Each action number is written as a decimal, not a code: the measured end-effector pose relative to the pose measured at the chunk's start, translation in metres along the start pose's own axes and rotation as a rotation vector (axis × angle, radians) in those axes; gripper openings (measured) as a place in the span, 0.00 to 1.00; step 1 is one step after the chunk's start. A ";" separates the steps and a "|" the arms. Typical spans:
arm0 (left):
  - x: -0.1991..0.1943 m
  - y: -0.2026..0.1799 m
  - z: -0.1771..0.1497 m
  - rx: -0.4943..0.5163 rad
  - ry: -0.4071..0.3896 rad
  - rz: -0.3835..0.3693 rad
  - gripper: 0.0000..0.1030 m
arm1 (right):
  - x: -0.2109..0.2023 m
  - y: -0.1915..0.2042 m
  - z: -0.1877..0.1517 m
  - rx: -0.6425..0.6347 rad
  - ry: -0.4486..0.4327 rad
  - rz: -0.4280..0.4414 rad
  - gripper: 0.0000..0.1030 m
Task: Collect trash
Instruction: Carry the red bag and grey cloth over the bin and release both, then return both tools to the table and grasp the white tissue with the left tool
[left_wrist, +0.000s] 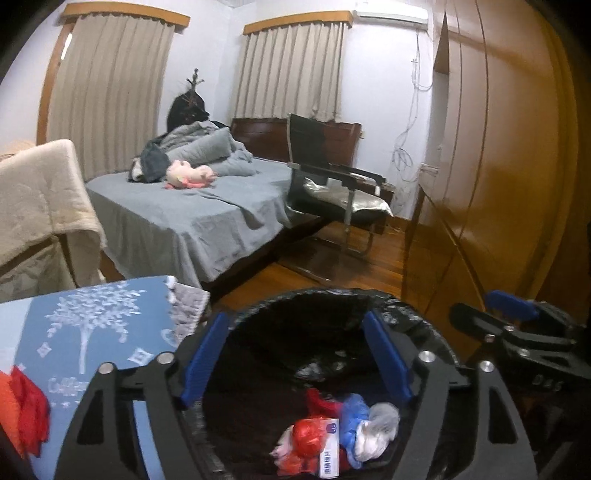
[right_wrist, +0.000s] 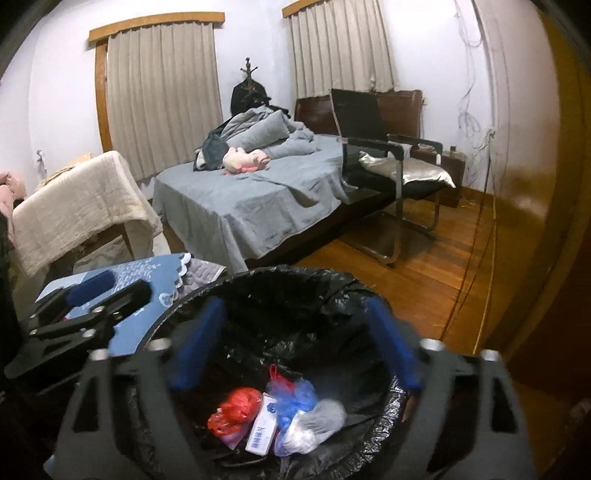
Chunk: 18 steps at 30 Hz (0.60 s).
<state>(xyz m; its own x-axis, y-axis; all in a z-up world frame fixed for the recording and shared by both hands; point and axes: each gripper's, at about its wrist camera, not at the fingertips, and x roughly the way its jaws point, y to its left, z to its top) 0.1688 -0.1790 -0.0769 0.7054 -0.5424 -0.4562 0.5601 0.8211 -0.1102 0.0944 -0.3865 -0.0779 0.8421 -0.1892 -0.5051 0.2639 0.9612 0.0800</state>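
trash (right_wrist: 280, 417) — red bag, blue bag, white box, grey wad — lies at the bottom of the black-lined bin (right_wrist: 258, 288) on the wooden floor. left gripper (left_wrist: 295, 354) and right gripper (right_wrist: 295, 343) hover over it, fingers spread, empty.

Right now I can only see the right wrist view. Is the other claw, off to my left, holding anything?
Observer: No. The left claw stands open over the black-lined bin, with nothing between its fingers.
Operator: Is there any rubbish outside the bin?
Observer: Possibly. Something red and crumpled lies on the blue tablecloth, beyond the left edge of your picture.
Operator: Does that cloth have a pattern I can't make out?
Observer: Yes, a white tree is printed on it.
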 end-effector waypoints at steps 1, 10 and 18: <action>-0.006 0.006 0.000 0.005 -0.004 0.024 0.81 | -0.002 0.001 0.000 0.001 -0.011 -0.003 0.92; -0.056 0.060 -0.003 -0.017 -0.029 0.172 0.88 | -0.005 0.036 0.002 -0.007 -0.002 0.065 0.95; -0.102 0.106 -0.019 -0.046 -0.039 0.304 0.88 | -0.003 0.099 -0.002 -0.052 0.013 0.159 0.95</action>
<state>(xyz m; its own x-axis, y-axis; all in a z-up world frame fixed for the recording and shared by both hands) 0.1482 -0.0334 -0.0593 0.8543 -0.2769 -0.4400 0.3016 0.9533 -0.0144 0.1174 -0.2901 -0.0703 0.8651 -0.0311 -0.5006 0.1022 0.9881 0.1153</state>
